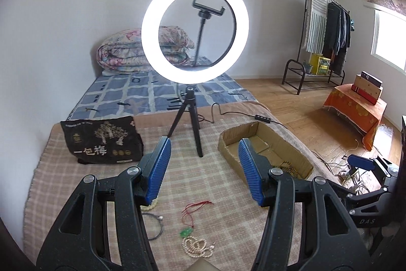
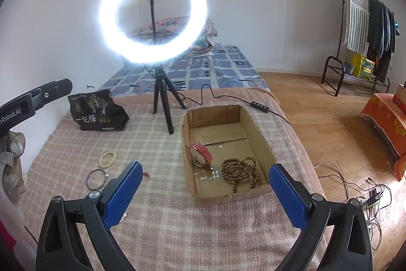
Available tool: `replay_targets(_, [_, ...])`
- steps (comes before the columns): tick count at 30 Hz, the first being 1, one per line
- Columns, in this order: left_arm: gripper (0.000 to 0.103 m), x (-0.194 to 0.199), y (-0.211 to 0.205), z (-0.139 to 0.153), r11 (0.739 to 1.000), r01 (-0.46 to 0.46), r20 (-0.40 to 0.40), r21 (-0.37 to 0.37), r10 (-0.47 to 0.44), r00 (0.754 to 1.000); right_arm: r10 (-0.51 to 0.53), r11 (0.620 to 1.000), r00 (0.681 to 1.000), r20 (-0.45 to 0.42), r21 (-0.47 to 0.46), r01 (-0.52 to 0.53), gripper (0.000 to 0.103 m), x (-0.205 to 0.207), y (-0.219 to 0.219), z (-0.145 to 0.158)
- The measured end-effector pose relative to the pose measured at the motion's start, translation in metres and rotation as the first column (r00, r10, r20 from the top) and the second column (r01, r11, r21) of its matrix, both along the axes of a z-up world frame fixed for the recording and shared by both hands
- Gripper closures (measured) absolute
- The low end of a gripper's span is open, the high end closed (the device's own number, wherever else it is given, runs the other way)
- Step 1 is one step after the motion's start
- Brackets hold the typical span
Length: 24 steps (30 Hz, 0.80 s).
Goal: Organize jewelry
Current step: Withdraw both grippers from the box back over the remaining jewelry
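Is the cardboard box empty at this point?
No. The cardboard box holds a red watch and brown bead strand.

An open cardboard box (image 2: 256, 141) lies flat on the checked blanket. Inside rest a red watch (image 2: 201, 155) and coiled brown wooden beads (image 2: 239, 169). Loose on the blanket left of the box: a cream bead bracelet (image 2: 107, 159), a dark cord bracelet (image 2: 95, 178), a red-corded green pendant (image 1: 186, 233), and a white pearl strand (image 1: 198, 246).
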<state>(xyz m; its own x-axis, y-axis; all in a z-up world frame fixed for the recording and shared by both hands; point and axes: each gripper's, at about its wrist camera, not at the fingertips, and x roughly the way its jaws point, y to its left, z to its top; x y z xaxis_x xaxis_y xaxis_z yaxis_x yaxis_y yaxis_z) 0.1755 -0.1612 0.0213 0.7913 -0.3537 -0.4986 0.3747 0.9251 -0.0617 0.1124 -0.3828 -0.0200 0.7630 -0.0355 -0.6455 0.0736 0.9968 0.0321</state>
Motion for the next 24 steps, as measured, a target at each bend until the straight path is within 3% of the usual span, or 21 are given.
replay_targets(6, [0.046, -0.005, 0.048, -0.013, 0.999, -0.052, -0.028, 0.017, 0.052, 0.998, 0.038, 0.999, 0.999, 0.003, -0.004, -0.038, 0.002, -0.005, 0.016, -0.005])
replay_targets(14, [0.046, 0.000, 0.104, -0.060, 0.990, -0.118, -0.108, 0.077, 0.126, 0.986, 0.110, 0.994, 0.994, 0.003, -0.030, -0.110, 0.002, -0.003, 0.039, -0.027])
replay_targets(24, [0.046, 0.014, 0.132, -0.111, 0.989, -0.130, -0.238, 0.076, 0.145, 0.960, 0.230, 0.973, 0.970, -0.082, -0.008, -0.231, 0.004, 0.010, 0.072, -0.064])
